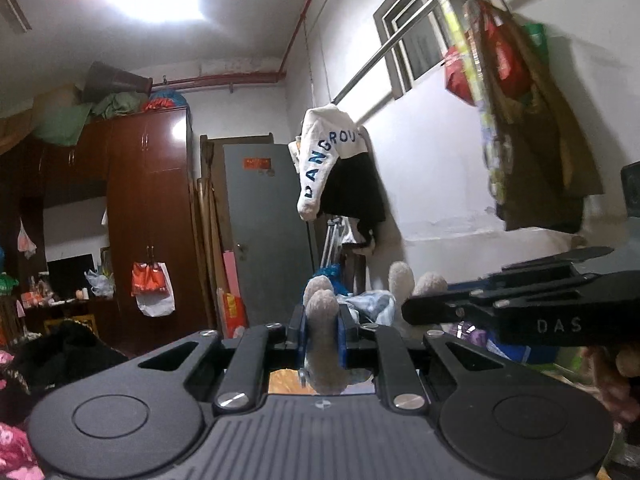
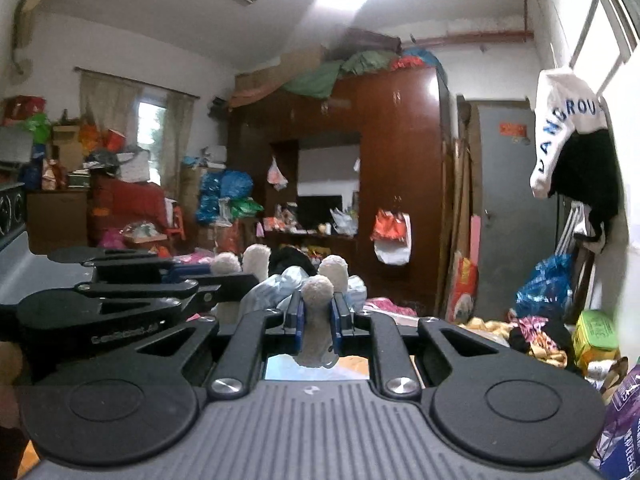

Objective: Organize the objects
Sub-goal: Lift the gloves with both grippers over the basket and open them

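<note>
My left gripper [image 1: 322, 334] pinches one fuzzy limb of the plush toy [image 1: 323, 344]; my right gripper [image 2: 317, 322] clamps another limb. The toy hangs lifted between them, with the brown wardrobe [image 2: 394, 168] and grey door [image 1: 266, 232] beyond.

We read blue letters "DANGROU" on the white sleeve [image 1: 326, 156] hanging from the metal rail, in left wrist view; in right wrist view the same sleeve [image 2: 564, 128] shows approx. "DANGROU" too (the lowest letters are bent and hard to read). On the side of the right gripper [image 1: 412, 312] we read "DAS", the rest cut off by the frame edge. On the left gripper [image 2: 240, 280] body there is small embossed text, too blurred to read. The orange sign [image 1: 258, 163] on the grey door: text not legible.
</note>
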